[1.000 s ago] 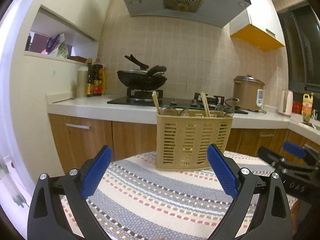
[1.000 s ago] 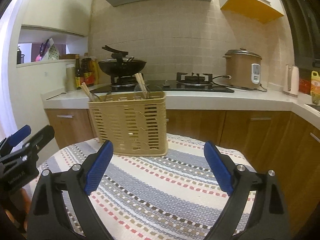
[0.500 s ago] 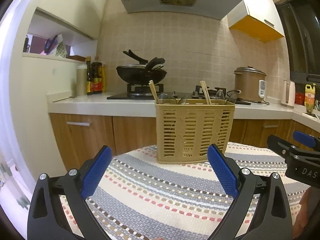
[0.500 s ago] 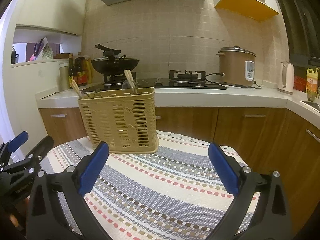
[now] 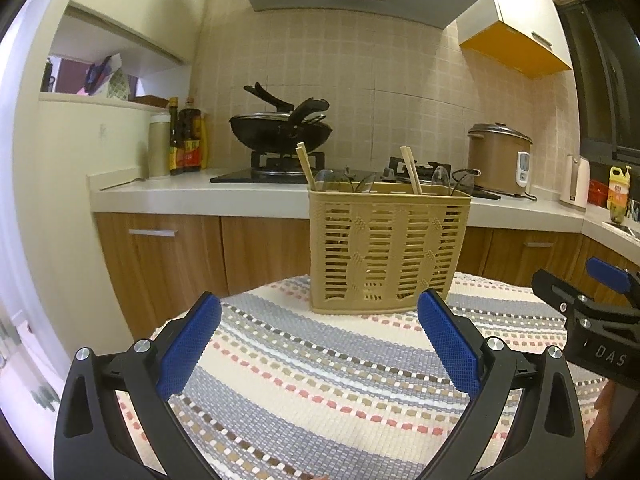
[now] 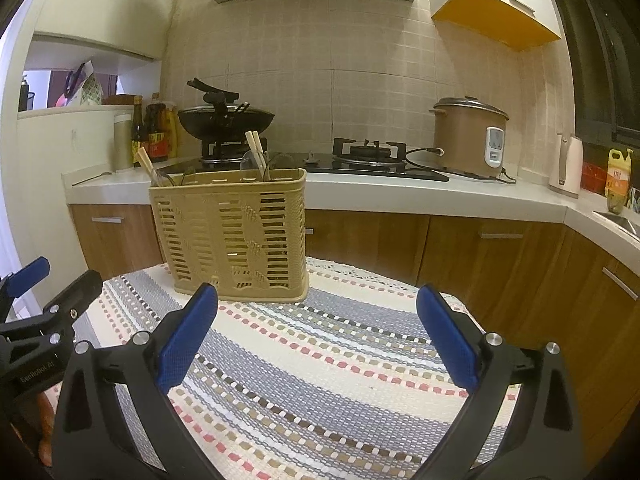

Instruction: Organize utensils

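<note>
A tan slotted utensil basket (image 5: 386, 252) stands upright on the striped cloth at the table's far side; it also shows in the right wrist view (image 6: 234, 236). Wooden chopsticks (image 5: 305, 164) and clear spoons (image 5: 332, 180) stick out of its top. My left gripper (image 5: 318, 346) is open and empty, held above the cloth short of the basket. My right gripper (image 6: 316, 336) is open and empty, to the basket's right and nearer me. Each gripper shows at the edge of the other's view.
The striped tablecloth (image 6: 320, 380) covers a small table. Behind it runs a white counter (image 5: 192, 194) with a wok on the stove (image 5: 280, 132), bottles (image 5: 186, 140), a rice cooker (image 6: 470, 138) and wooden cabinets (image 6: 460, 252) below.
Both grippers have drawn back and tilted up a little, so the basket sits lower and slightly farther. Both stay open and empty.
</note>
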A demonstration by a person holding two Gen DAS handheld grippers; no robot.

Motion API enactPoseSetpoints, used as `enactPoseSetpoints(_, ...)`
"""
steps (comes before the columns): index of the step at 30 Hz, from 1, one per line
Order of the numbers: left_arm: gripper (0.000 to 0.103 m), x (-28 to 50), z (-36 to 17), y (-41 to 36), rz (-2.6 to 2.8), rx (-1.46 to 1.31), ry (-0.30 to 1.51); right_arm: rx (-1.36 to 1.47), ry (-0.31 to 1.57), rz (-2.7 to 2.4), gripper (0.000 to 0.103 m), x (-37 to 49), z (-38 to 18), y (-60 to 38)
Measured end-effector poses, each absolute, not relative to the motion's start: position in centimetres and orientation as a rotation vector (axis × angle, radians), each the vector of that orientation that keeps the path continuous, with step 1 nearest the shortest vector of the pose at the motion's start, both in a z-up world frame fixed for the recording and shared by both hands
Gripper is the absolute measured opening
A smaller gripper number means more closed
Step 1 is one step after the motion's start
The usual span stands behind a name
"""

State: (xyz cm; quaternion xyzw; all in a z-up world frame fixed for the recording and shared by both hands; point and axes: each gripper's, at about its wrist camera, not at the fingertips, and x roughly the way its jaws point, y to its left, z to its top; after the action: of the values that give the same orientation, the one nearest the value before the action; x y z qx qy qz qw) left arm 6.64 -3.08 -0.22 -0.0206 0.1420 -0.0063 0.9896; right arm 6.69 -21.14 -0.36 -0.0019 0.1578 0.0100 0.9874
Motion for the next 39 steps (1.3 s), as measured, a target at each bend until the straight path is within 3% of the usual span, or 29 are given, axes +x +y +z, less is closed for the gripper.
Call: enactPoseSetpoints(39, 0.095, 7.0, -0.4, -3.2, 0.000, -0.054, 0.318, 0.083, 0.302, 0.017, 0.095, 6.3, -0.1, -23.3)
